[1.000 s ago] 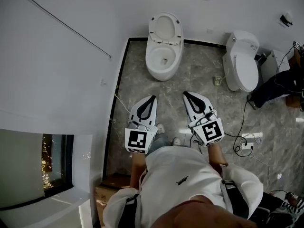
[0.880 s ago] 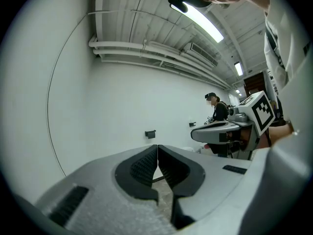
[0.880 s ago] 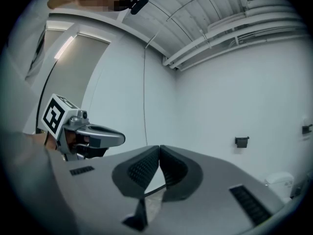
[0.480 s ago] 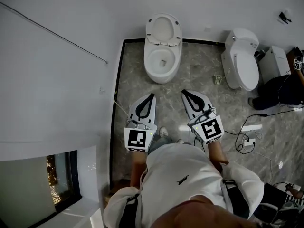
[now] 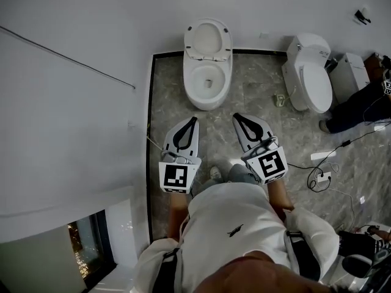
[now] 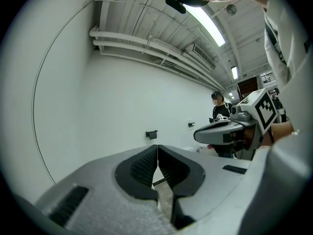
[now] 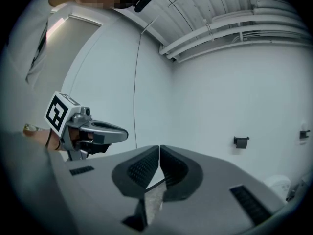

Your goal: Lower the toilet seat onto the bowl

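Note:
A white toilet (image 5: pixel 208 78) stands against the far wall in the head view, its seat and lid (image 5: pixel 208 38) raised upright over the open bowl. My left gripper (image 5: pixel 195 119) is held in front of it, shut with nothing between its jaws, tips a short way from the bowl's front rim. To its right my right gripper (image 5: pixel 236 117) is also shut and empty. Both gripper views point at the white wall; the left gripper (image 6: pixel 157 146) and the right gripper (image 7: pixel 159 147) show their pads touching. The toilet is not seen in either gripper view.
A second white toilet (image 5: pixel 310 78) with its lid down stands at the right. Cables and a power strip (image 5: pixel 322 177) lie on the marble floor (image 5: pixel 256 93) to the right. A person's leg (image 5: pixel 354 112) is at the far right. A white wall (image 5: pixel 79 72) borders the left.
The view has shifted forward a little toward the toilet. Both grippers kept their pose, shut and side by side.

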{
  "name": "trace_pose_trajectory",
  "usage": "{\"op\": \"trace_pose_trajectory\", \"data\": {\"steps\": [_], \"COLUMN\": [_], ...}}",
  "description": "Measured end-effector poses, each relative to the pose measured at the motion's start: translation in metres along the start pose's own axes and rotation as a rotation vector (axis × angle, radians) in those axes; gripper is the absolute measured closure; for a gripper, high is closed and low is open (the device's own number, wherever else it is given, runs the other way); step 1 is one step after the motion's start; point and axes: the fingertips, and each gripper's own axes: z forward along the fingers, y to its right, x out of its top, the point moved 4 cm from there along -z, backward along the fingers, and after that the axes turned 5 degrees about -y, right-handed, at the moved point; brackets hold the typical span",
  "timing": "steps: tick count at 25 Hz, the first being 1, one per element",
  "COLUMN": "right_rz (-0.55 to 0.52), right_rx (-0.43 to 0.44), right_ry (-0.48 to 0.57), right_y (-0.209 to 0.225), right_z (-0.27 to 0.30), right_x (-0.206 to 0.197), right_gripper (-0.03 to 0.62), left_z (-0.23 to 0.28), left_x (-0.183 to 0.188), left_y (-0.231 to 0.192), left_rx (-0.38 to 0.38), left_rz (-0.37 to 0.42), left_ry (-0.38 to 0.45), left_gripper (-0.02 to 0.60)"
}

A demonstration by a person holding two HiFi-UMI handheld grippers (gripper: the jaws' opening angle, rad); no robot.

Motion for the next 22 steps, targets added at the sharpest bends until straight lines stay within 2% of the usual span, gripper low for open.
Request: {"op": "trace_pose_trajectory", "data": {"steps": [8, 13, 17, 22], "right_rz": [-0.013, -0.005, 0.006, 0.015], "right_rx": [-0.016, -0.007, 0.002, 0.005], "right_ry": [-0.027, -0.023, -0.03, -0.034], "right_y": [0.009, 0.022, 0.035, 0.057], "right_z": [0.033, 0.053, 0.071, 0.093], "right_x": [-0.003, -0.004, -0.008, -0.007], "right_gripper": [0.563, 0.563, 0.563, 0.563], "left_z": [0.023, 0.043, 0.061, 0.088], "left_x": [-0.004, 0.001, -0.003, 0.0], "left_y": [-0.024, -0.035, -0.046, -0.06], "left_rx": [-0.027, -0.013, -0.012, -0.001], "left_rz": [0.005, -0.032, -0.01, -0.04], "left_ry": [0.002, 0.001, -0.006, -0.019], "left_gripper": [0.554, 0.554, 0.554, 0.554]}}
